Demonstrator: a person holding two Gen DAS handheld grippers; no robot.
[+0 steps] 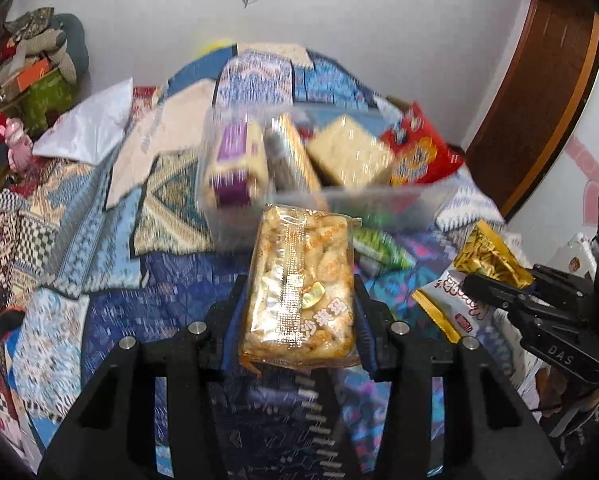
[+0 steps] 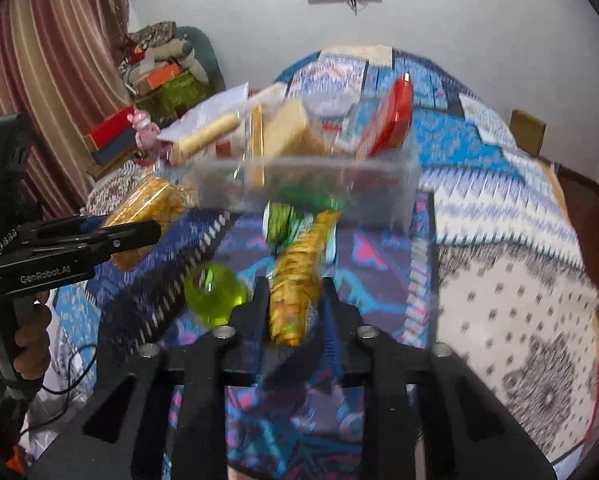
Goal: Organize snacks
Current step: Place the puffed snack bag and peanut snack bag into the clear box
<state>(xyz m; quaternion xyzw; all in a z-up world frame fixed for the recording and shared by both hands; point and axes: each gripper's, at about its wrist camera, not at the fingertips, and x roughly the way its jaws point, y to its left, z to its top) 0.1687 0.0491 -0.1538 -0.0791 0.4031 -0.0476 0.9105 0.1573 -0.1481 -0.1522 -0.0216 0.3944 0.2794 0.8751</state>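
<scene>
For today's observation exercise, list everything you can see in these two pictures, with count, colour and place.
bin: one, clear, on the bed, holding several snacks
red pack: one, red, bin's right end
orange pack: one, orange, in left gripper
gold pack: one, gold-green, in right gripper
green packet: one, green, before the bin
bedspread: one, blue patterned, under everything
left gripper: black, shut on orange pack
right gripper: black, shut on gold pack

white wall (image 2: 479, 8), patterned bedspread (image 2: 499, 240), striped curtain (image 2: 47, 80), wooden door (image 1: 539, 112)
</scene>
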